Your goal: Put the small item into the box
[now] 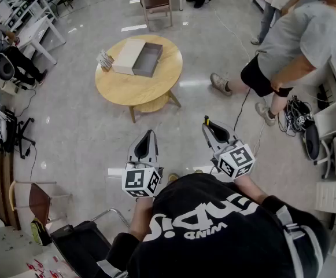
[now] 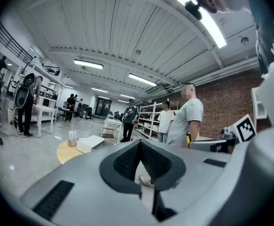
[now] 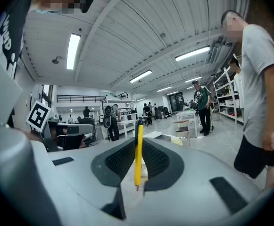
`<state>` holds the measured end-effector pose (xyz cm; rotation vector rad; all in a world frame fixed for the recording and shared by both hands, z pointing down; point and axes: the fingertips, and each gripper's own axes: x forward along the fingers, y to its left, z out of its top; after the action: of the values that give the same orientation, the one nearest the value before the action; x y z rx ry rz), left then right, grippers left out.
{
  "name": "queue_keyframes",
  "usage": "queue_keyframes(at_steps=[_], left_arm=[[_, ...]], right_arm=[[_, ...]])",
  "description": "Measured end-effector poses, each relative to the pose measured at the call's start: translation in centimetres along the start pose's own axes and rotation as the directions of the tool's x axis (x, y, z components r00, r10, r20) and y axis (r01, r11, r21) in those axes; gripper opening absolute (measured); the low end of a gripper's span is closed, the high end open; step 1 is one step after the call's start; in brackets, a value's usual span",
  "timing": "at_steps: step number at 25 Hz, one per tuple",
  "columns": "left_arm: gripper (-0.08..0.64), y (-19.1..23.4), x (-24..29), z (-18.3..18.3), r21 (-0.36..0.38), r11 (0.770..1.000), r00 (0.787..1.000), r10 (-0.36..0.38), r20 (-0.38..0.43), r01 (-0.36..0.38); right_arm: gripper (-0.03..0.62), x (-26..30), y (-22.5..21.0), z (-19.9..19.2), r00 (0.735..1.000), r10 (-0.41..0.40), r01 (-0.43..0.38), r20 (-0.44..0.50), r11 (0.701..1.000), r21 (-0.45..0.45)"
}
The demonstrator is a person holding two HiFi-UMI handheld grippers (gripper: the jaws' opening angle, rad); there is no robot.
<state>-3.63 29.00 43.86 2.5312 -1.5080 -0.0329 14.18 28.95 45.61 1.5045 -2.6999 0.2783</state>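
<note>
1. Standing on a glossy grey floor (image 1: 87, 132), a person in a black printed shirt (image 1: 225, 236) holds one gripper in each hand, both near the body and well apart from the table.
2. Left gripper (image 1: 150, 133): the two grey jaws are pressed together at their tips with nothing between them. In the left gripper view (image 2: 139, 144), only a bystander's shoe on the floor shows through the gap lower down.
3. Right gripper (image 1: 208, 125): the jaws are closed on a slim yellow pen with a black cap (image 3: 138, 149). The pen stands upright between the ribbed pads, and its capped end projects beyond the jaw tips (image 1: 206, 119).
4. Round light-wood table (image 1: 127, 88): it stands on the far side of the floor, left of centre.
5. Shallow grey rectangular box (image 1: 148, 59): it lies open on the far half of the table, with its inside facing up.
6. Flat cream lid (image 1: 127, 55): it lies on the table against the box's left side.
7. Small upright card stand (image 1: 104, 59): it sits at the table's left edge, just left of the lid.
8. Bystander in a grey T-shirt and black shorts (image 1: 295, 45): this person stands to the right of the table.
9. Wooden chair (image 1: 157, 2): it stands on the floor beyond the table.
</note>
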Motion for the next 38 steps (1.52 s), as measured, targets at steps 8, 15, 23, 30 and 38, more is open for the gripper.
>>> queue_keyframes(at_steps=[8,15,23,30,38], left_arm=[[0.009,1.1,0.8,0.0,-0.006,1.0,1.0,-0.006,-0.007,0.006],[0.009,2.8,0.4,-0.4,0.004,1.0,1.0,-0.025,-0.015,0.025],[0.009,4.9,0.5,-1.2,-0.005,0.998,0.997,-0.068,-0.026,0.067],[0.009,6.4,2.0,-0.6,0.009,0.996,0.995,-0.093,-0.018,0.093],[0.009,8.7,7.2,0.1,0.014,0.994,0.994,-0.111,-0.006,0.111]], right_arm=[[0.043,1.3,0.3,0.3,1.0,0.008,-0.009,0.023,1.0,0.022],[0.043,2.2,1.2,0.3,0.999,-0.008,0.007,0.041,1.0,0.019],[0.043,2.8,1.3,-0.3,0.995,-0.08,0.077,0.063,0.996,0.041],[0.043,4.9,1.2,-0.4,0.994,-0.095,0.092,0.06,0.995,0.046],[0.043,9.5,-1.4,0.2,0.993,-0.089,0.086,0.073,0.995,0.04]])
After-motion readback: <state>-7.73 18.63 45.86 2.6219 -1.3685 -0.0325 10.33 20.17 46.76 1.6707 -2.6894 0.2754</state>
